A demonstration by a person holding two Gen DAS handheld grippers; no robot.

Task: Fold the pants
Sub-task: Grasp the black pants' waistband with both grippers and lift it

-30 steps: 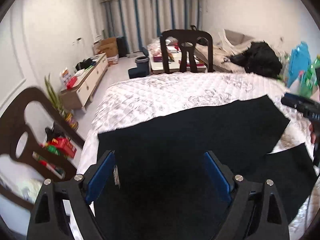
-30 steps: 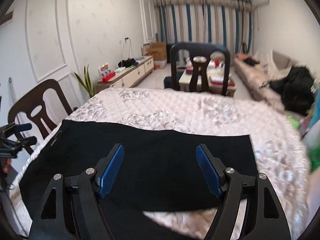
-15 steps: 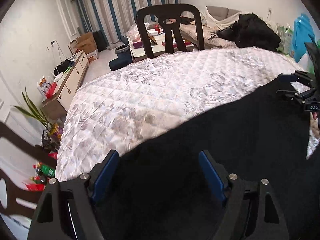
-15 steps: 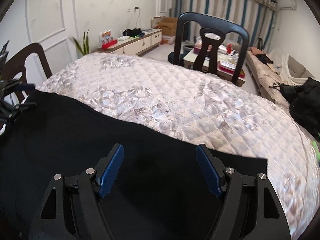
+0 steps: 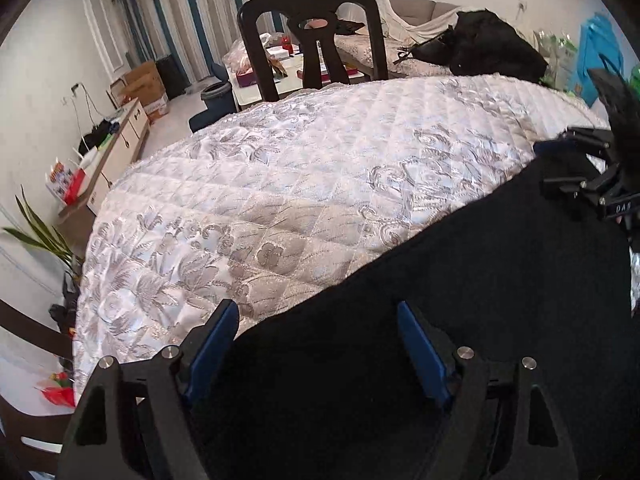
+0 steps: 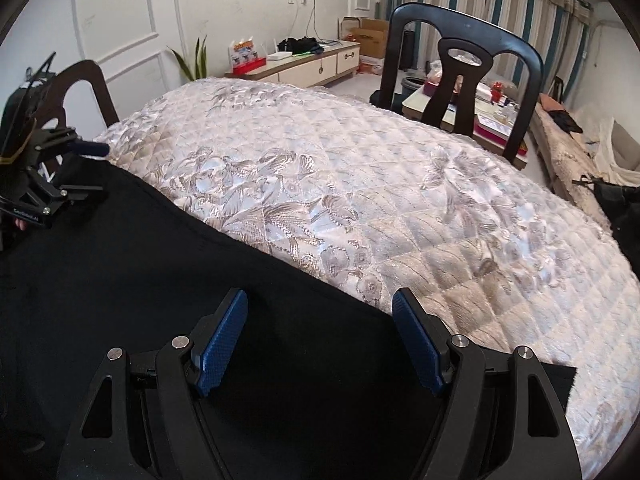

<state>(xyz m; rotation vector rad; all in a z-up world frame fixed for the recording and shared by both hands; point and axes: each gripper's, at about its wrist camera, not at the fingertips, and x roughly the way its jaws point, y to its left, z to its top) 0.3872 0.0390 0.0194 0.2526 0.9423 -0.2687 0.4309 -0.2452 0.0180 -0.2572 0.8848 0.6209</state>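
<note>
Nearest to me, the left gripper (image 5: 316,344) tipped steeply down over the pants (image 5: 460,320), its jaws wide after narrowing a little, cloth beneath them but nothing pinched. The right gripper (image 6: 320,332) hung alongside at much the same tilt, jaws spread and empty, above the same dark cloth (image 6: 160,300). The pants lay flat along the near side of the counter (image 5: 300,184), black against its pale quilted cover. They looked soft, light and limp, likely to sag and drag on the quilting unless lifted cleanly; I judged the far edge, where black met the quilt, the best place to pinch, one gripper toward each end. Beyond the counter stood a dark chair (image 5: 316,36), and behind it the striped curtains (image 5: 208,12).
</note>
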